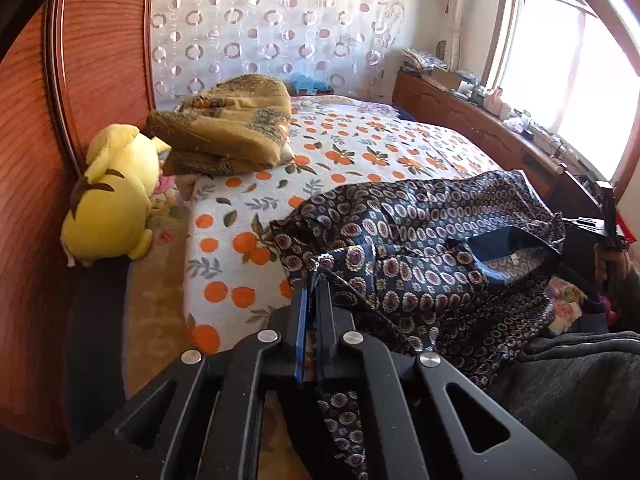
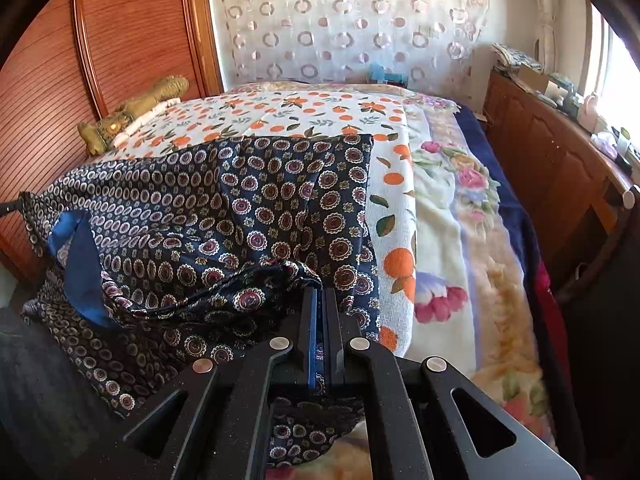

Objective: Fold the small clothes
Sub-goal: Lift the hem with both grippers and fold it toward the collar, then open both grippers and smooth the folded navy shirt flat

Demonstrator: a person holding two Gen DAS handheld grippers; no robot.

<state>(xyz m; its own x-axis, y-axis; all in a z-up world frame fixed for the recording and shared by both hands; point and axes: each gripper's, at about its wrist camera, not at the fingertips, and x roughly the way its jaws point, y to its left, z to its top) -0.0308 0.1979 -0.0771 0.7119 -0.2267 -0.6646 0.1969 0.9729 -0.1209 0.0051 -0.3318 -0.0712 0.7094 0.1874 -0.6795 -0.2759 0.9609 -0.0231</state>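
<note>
The one dark navy garment printed with round medallions [image 2: 248, 200] lies rumpled on the bed's orange-patterned white cover [image 2: 304, 114]. The left claw [image 1: 313, 292] and the right claw [image 2: 321, 300] are each clamped on a hem at about 6 o'clock. Thin cloth may slip out, or an uneven pull may skew the fold. Two claws, one garment.

This is a home bedroom. A bed under a white sheet printed with oranges [image 1: 352, 152] fills the room. At its head stands a reddish wooden headboard [image 1: 100, 60], with a yellow plush toy [image 1: 112, 200] and a folded mustard blanket [image 1: 228, 128]. Beyond the bed hangs a circle-patterned sheer curtain [image 2: 352, 20]; beside it, a cluttered wooden cabinet [image 2: 560, 148] sits below a sunlit window [image 1: 568, 72].
</note>
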